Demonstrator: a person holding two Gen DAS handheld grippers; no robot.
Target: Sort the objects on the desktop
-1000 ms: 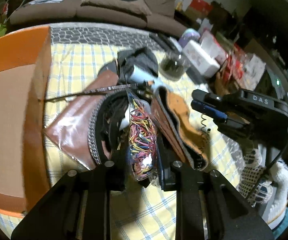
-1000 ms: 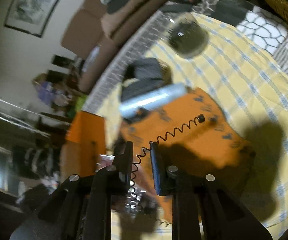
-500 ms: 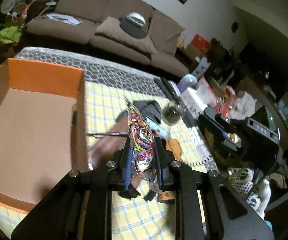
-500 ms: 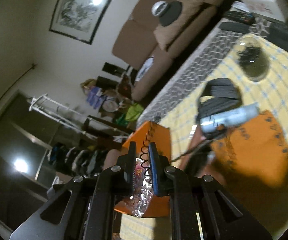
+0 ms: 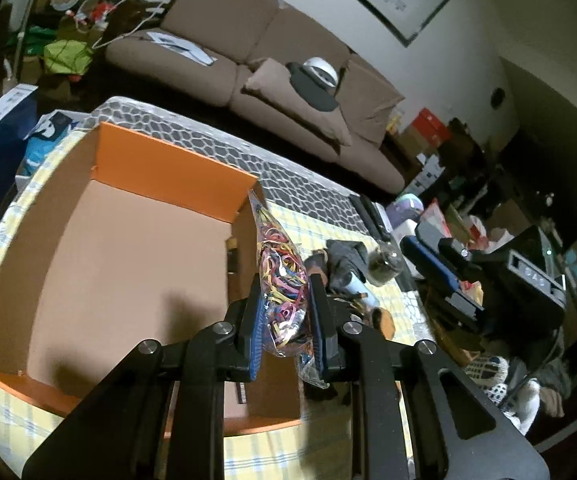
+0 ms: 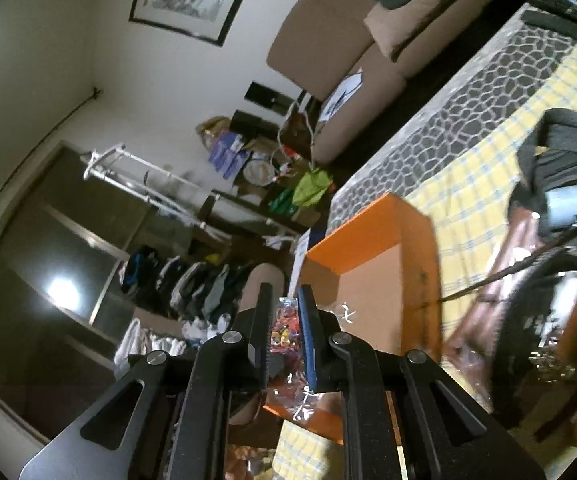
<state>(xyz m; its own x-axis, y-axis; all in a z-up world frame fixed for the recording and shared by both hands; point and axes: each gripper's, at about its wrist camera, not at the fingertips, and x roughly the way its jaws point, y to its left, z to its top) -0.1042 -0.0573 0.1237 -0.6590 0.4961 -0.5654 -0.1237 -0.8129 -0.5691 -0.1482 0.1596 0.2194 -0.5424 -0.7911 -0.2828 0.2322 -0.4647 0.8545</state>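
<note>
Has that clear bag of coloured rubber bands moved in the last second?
Yes. The clear bag of coloured rubber bands rose off the pile, now beside the orange cardboard box.

I see a glossy, crinkled clear-plastic bag point(image 5: 282, 280) of rubber bands, a matt orange cardboard box point(image 5: 128, 248), a woven checked cloth point(image 5: 308, 228) over the tabletop, and matt black plastic on my left hand-held gripper point(image 5: 284, 312) with shiny metal screws.

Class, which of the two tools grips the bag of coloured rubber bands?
The left tool: the bag is clamped between its fingers over the orange box. The right tool sits apart.
</note>
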